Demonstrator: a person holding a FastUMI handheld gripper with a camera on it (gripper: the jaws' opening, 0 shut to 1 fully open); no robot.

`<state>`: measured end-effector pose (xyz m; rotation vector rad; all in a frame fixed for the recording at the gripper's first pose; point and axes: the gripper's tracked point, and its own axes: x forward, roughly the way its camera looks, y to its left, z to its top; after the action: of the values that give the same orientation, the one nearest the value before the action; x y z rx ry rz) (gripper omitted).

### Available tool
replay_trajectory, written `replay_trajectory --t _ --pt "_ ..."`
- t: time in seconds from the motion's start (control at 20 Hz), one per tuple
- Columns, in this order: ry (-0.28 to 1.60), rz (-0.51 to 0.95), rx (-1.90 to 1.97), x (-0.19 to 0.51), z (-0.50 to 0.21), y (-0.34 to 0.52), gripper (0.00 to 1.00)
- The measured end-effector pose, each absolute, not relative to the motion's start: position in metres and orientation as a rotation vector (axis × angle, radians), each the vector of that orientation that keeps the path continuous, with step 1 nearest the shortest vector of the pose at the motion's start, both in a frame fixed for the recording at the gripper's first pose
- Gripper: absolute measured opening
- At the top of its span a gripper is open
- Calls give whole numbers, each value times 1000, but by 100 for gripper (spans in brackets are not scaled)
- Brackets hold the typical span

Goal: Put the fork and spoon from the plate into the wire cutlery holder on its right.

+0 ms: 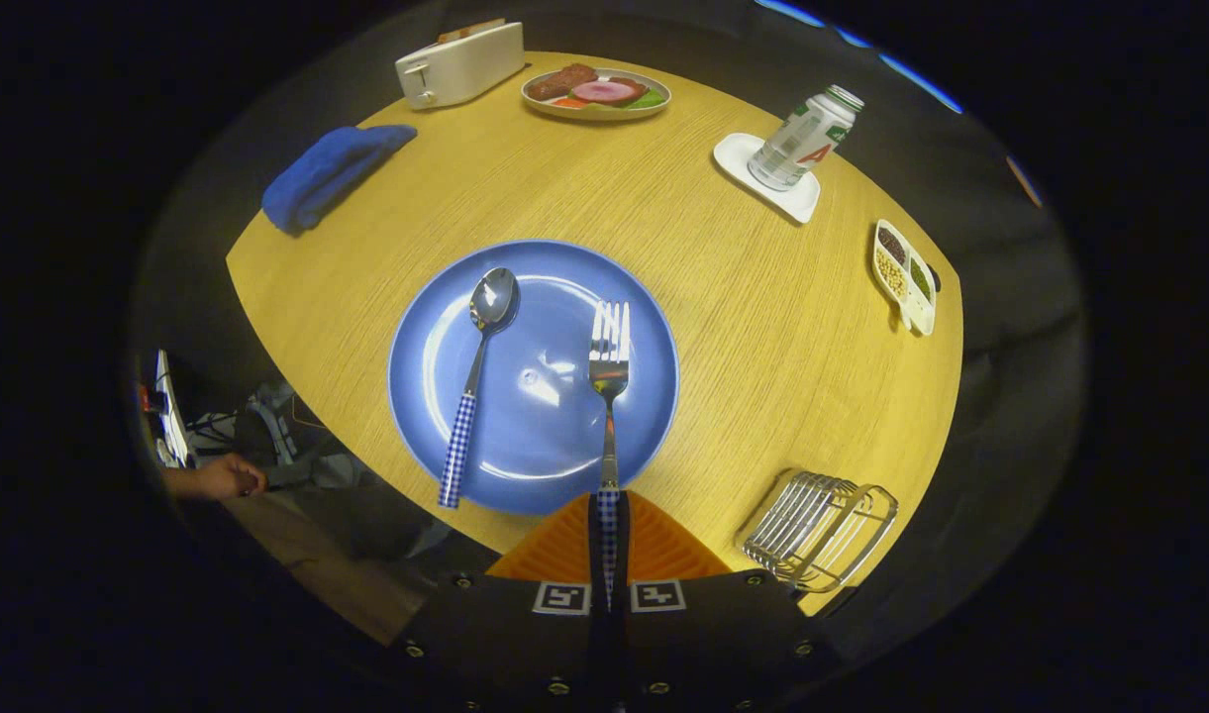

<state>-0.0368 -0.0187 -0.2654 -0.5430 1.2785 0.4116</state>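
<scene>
A blue plate (654, 396) lies on the wooden table just ahead of my fingers. On its left half lies a spoon (475, 376) with a blue-checked handle, bowl pointing away. The fork (609, 396) points away over the plate's right half, and its checked handle runs back between my fingers. My gripper (609, 540) is shut on that handle, both fingers pressed against it. Whether the fork's tines rest on the plate or hover above it I cannot tell. The wire cutlery holder (820, 530) stands to the right of my fingers, near the table's edge.
Beyond the plate are a folded blue cloth (329, 173), a white toaster (460, 64), a plate of food (596, 92), a can (804, 139) on a white coaster, and a divided snack dish (904, 275). A person's hand (218, 479) shows below the table's left edge.
</scene>
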Motion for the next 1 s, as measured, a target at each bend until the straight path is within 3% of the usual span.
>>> replay_trajectory --t 1.0 --pt "1453 284 -707 -62 -194 -189 1"
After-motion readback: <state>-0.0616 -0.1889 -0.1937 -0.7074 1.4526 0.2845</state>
